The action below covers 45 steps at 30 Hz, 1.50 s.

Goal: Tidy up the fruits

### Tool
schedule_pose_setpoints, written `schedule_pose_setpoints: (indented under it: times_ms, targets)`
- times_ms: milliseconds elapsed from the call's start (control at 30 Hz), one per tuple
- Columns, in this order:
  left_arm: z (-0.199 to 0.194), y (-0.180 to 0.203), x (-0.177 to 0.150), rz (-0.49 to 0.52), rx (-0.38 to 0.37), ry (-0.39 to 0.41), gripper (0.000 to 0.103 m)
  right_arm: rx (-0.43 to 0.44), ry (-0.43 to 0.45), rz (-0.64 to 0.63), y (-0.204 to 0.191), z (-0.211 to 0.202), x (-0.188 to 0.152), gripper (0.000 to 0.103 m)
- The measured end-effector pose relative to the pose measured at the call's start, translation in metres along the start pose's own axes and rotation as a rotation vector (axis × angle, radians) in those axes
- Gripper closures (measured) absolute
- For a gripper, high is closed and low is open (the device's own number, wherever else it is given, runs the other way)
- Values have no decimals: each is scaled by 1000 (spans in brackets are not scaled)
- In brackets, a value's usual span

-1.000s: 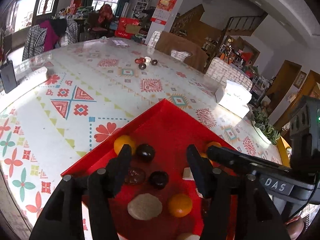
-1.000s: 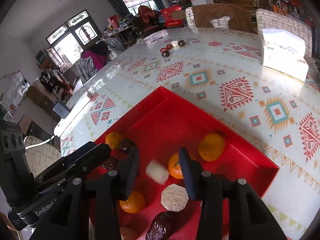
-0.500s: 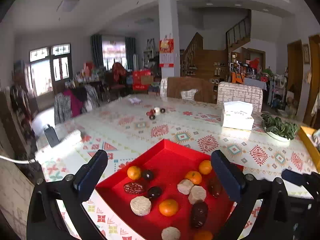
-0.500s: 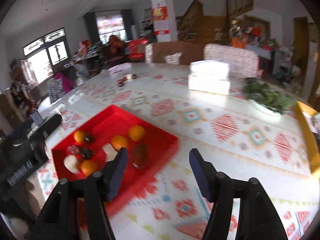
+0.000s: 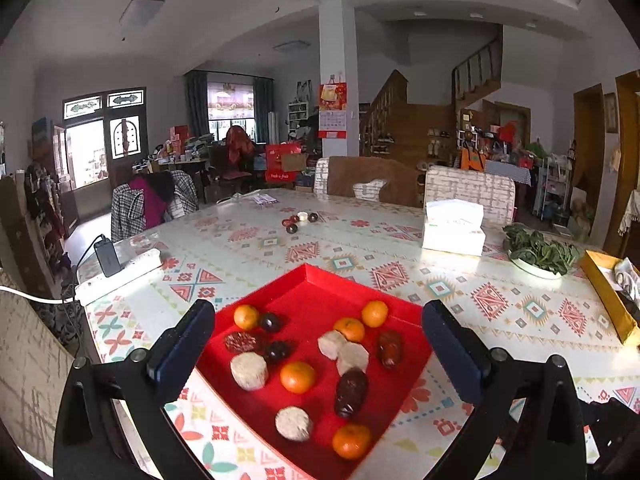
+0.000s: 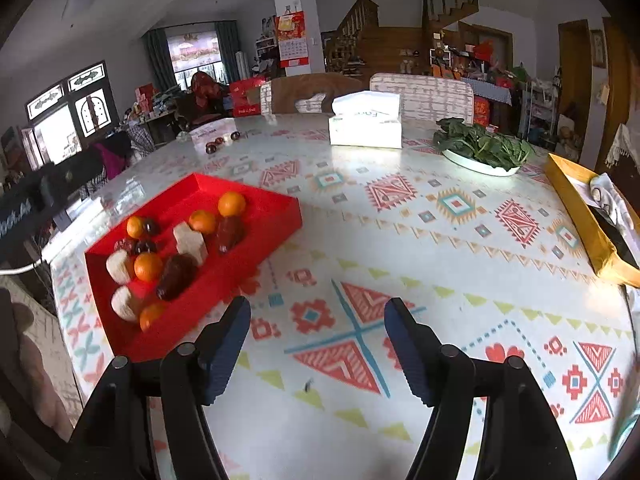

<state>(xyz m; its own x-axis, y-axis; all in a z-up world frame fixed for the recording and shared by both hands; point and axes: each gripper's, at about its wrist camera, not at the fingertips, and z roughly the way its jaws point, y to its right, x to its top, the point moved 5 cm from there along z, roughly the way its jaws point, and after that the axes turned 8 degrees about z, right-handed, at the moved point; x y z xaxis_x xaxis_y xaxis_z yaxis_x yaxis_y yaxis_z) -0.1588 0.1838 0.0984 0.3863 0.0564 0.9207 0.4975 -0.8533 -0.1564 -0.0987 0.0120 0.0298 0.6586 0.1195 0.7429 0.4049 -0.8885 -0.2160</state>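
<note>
Your table [image 6: 440, 240], w/ its patterned cloth, fills both views. On it sits the red tray [image 5: 320, 288], square, shallow-walled, near the edge closest to you; in the right wrist view it lies off to the left of your right gripper [image 6: 318, 338], apart from it.

Your left gripper [image 5: 318, 334] hangs over the tray's near side, jaws spread as wide as they go, having just been opening, nothing between the pads, no contact w/ any fruit. Your right gripper is over bare cloth, jaws partly spread and just been opening too, nothing between them.

Elsewhere on the table: a white tissue box [image 5: 454, 228] toward the far right, a plate of leafy greens [image 6: 482, 148] beside it, a yellow box [image 6: 584, 216] at the right edge, a white power strip [image 5: 120, 276] w/ a dark charger at the left edge.

Inside the tray, all loose: five oranges [image 5: 297, 377] spread front to back, four pale rough-cut pieces [image 5: 249, 370], approx. three dark red dates [image 5: 351, 392], two small dark round fruits [image 5: 270, 322].

Far across the table, well apart from the tray, a small cluster of dark fruits [image 5: 298, 220] w/ one white piece.
</note>
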Motion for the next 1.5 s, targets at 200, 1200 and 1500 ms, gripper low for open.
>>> schedule_pose_setpoints:
  times_ms: [200, 1200, 1500]
  targets:
    - [2, 13, -6, 28, -22, -26, 0, -3, 0, -18, 0, -4, -10, 25]
    - [8, -13, -23, -63, -29, -70, 0, 14, -10, -108, -30, 2, -24, 20]
    - [19, -14, -31, -78, -41, -124, 0, 16, -25, -106, -29, 5, -26, 19]
